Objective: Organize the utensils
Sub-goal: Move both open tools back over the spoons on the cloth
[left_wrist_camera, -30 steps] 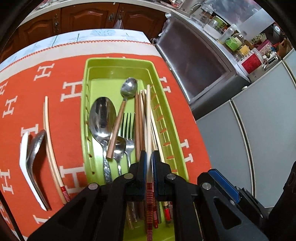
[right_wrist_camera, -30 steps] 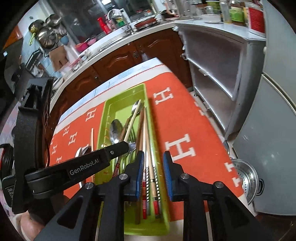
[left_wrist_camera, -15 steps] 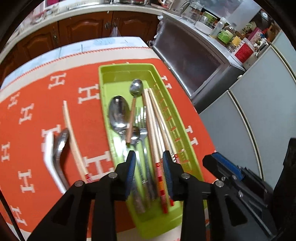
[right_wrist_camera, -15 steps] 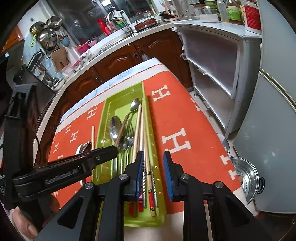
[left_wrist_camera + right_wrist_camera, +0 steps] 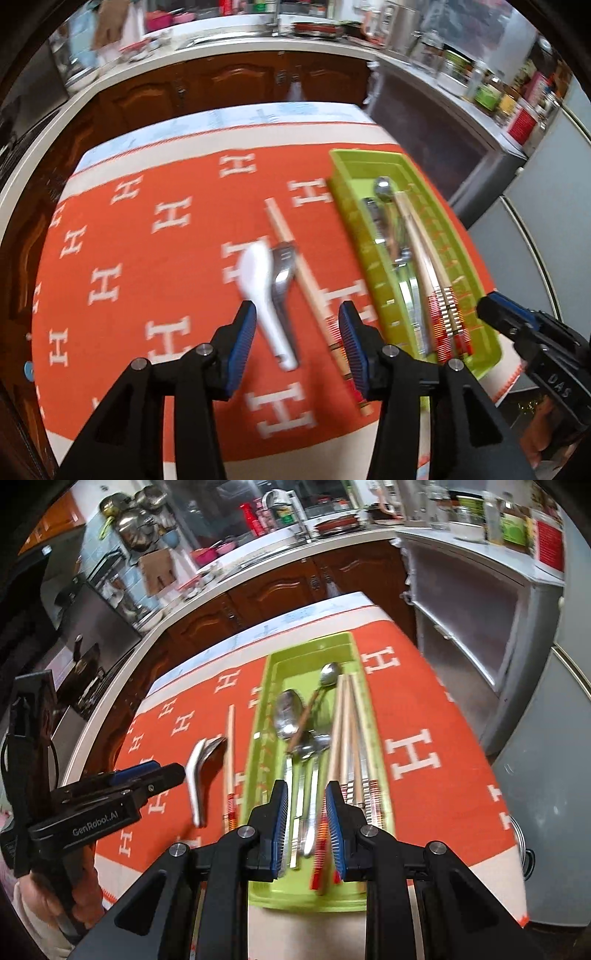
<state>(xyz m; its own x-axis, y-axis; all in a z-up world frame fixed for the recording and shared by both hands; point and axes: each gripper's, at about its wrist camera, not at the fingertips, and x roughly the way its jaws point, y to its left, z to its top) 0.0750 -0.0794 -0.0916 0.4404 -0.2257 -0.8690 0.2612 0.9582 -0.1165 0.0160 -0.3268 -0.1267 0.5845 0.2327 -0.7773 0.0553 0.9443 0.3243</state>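
Orange cloth [image 5: 155, 266] with white H marks covers the table, dark wood cabinets [image 5: 229, 81] behind it and a crowded counter [image 5: 280, 542] beyond. Green tray [image 5: 354, 236] sits on the cloth's right side, holding spoons [image 5: 290, 716], a fork and chopsticks [image 5: 347, 734] laid lengthwise. Out on the cloth beside the tray lie a white spoon [image 5: 264, 295], a metal spoon [image 5: 282, 273] touching it, and one chopstick [image 5: 306, 280]. Left gripper [image 5: 295, 343] hangs above those loose pieces, fingers wide apart, nothing between them. Right gripper [image 5: 306, 827] hovers over the tray's near end, fingers parted and gripping nothing, with utensil handles showing in the gap below.
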